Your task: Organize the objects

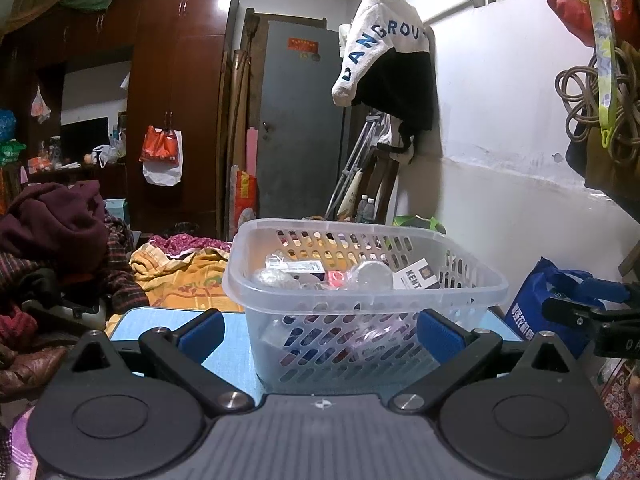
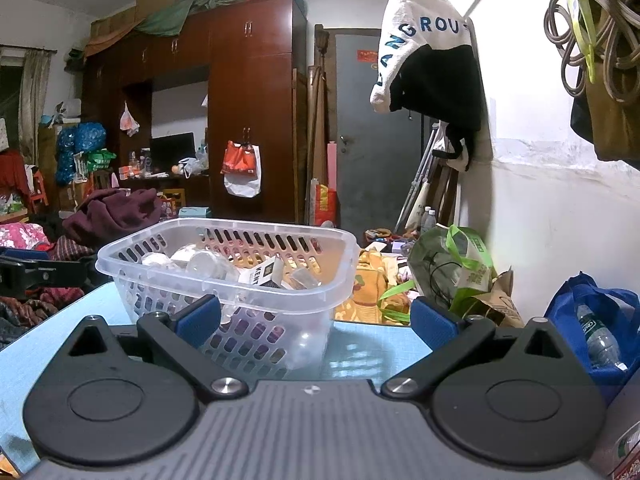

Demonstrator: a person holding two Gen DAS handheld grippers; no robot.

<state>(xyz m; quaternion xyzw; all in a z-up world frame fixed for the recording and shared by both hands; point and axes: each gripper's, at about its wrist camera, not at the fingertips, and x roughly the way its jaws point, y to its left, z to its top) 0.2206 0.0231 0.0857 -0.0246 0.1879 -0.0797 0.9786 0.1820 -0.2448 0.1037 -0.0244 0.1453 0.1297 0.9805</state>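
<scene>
Left gripper [image 1: 320, 330]: held wide apart, nothing grasped, low over the blue surface [image 1: 232, 364].
Right gripper [image 2: 316, 318]: spread wide too, empty.
Basket [image 1: 360, 300]: seen on the surface just ahead, clear and perforated, loaded with a cigarette pack [image 1: 414, 276] and small clear items.
Risk: a light basket could be tipped or shoved off if nudged by either gripper.

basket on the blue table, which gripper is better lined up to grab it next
Left, probably. The left gripper is open with the basket centred between its fingers. The right gripper is open too, but the basket sits off toward its left finger.
</scene>
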